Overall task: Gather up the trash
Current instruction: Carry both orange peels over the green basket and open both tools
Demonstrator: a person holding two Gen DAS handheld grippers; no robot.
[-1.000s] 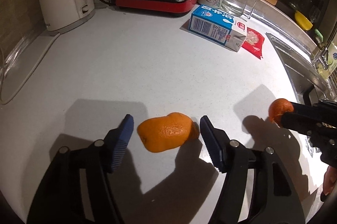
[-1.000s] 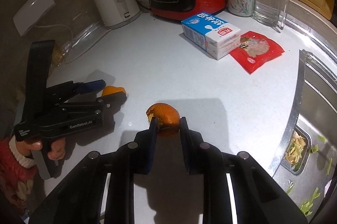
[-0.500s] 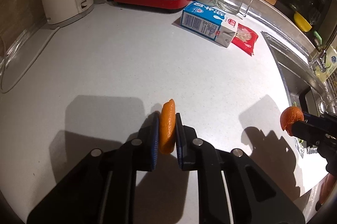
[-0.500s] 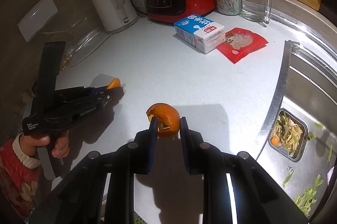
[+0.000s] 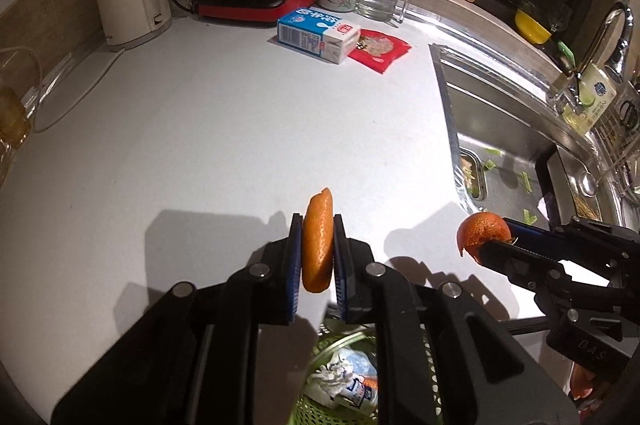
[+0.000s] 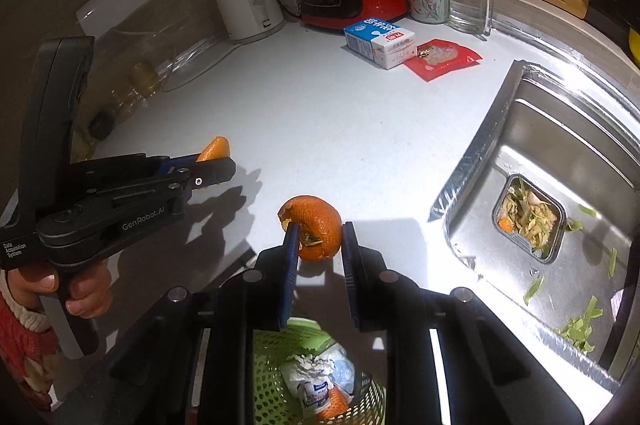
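Both tongs are loaded right now: left tongs clamped on a flat piece of orange peel, right tongs pinching a curled peel. Both are lifted off the table, above the green trash basket, which already holds a crumpled wrapper. Milk carton and red snack packet look like what's left.

My left hand-held gripper is clamped on an orange peel; my right hand-held gripper pinches another peel piece, both raised above the counter's near edge.
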